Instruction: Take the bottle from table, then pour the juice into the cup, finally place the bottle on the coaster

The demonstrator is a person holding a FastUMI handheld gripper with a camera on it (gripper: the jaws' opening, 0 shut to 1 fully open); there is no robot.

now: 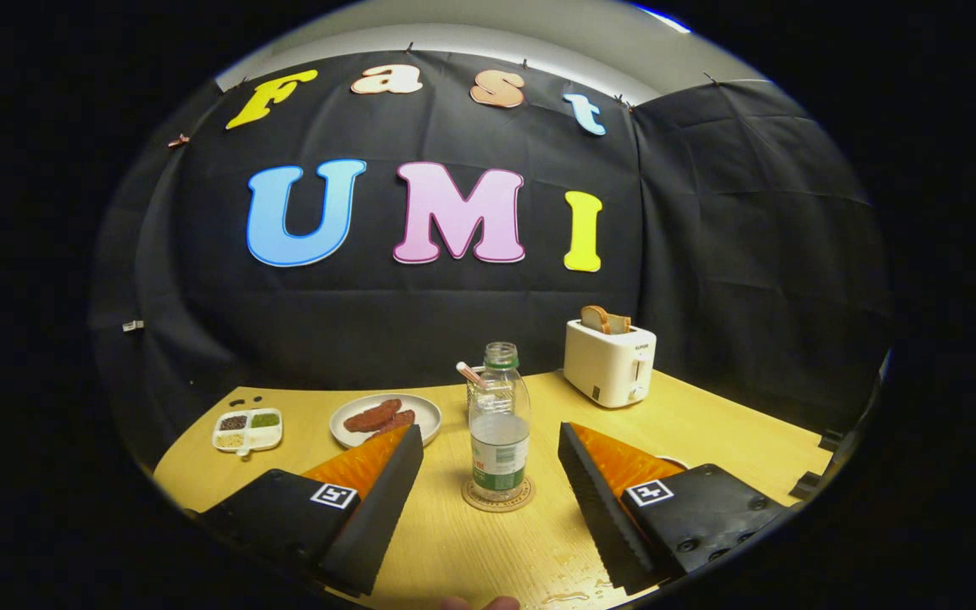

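A clear plastic bottle point(499, 424) with a green label and no cap stands upright on a round coaster point(498, 497), about half full of clear liquid. It is just ahead of my gripper point(488, 440), whose fingers stand wide open on either side with a gap to the bottle. Behind the bottle a clear cup point(478, 391) with a pink straw is partly hidden.
A white toaster point(609, 363) with bread slices stands at the back right. A white plate point(386, 418) with brown food and a small divided dish point(247, 429) lie to the left. Drops of liquid point(577, 589) wet the wooden table point(734, 424) near the front edge.
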